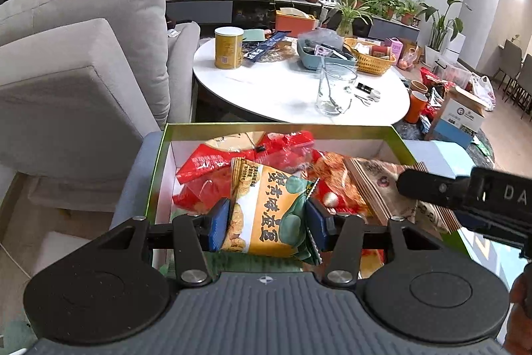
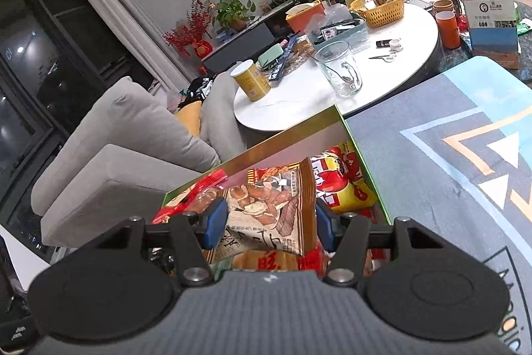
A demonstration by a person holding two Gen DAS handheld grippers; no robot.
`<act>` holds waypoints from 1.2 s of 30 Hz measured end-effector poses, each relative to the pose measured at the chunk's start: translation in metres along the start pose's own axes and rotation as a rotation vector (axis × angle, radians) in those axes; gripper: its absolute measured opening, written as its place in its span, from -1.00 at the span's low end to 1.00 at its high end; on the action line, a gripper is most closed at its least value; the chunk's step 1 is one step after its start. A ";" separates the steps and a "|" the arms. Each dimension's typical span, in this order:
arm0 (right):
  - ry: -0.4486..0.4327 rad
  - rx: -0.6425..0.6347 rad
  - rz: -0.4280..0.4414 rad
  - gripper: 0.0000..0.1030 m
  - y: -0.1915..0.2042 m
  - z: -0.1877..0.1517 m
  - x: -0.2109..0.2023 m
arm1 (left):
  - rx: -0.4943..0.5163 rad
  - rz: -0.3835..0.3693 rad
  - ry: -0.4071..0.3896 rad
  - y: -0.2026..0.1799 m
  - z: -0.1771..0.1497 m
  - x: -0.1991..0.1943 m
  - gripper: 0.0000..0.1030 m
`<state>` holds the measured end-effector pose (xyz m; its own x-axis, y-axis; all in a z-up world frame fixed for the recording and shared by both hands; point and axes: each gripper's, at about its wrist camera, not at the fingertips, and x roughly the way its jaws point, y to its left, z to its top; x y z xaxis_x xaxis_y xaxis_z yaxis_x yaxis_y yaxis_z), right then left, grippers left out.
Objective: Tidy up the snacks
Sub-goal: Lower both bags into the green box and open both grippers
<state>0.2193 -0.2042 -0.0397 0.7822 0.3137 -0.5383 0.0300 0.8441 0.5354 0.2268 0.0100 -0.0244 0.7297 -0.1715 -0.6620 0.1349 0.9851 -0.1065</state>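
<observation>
My left tool (image 1: 267, 223) is clamped on a yellow-and-green crinkly snack bag (image 1: 269, 208), my right tool (image 2: 266, 227) on a brown biscuit packet (image 2: 266, 208), both over the green-rimmed cardboard box (image 1: 279, 128). Light, puffy, slippery film with fragile contents; I would pinch gently mid-body.

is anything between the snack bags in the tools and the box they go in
Nothing visible. The left tool grips an orange and green bag and the right tool a brown bag, both right over the open box, which already holds other packets.
</observation>
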 end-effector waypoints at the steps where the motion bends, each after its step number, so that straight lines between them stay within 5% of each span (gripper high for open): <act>1: 0.002 0.000 -0.003 0.49 0.000 0.000 0.002 | 0.001 0.002 -0.004 0.001 0.002 0.002 -0.09; 19: 0.046 -0.020 -0.028 0.54 0.003 -0.002 0.031 | 0.039 0.067 -0.017 0.003 0.017 0.036 0.14; 21: 0.044 -0.017 -0.027 0.56 0.003 -0.002 0.030 | 0.041 0.049 0.003 0.001 0.016 0.036 0.31; 36: 0.012 -0.017 -0.032 0.64 0.003 -0.004 -0.001 | 0.038 0.058 0.022 -0.002 0.002 0.002 0.31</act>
<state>0.2159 -0.2001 -0.0396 0.7734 0.2913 -0.5630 0.0447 0.8609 0.5068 0.2295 0.0076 -0.0241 0.7218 -0.1139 -0.6827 0.1191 0.9921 -0.0395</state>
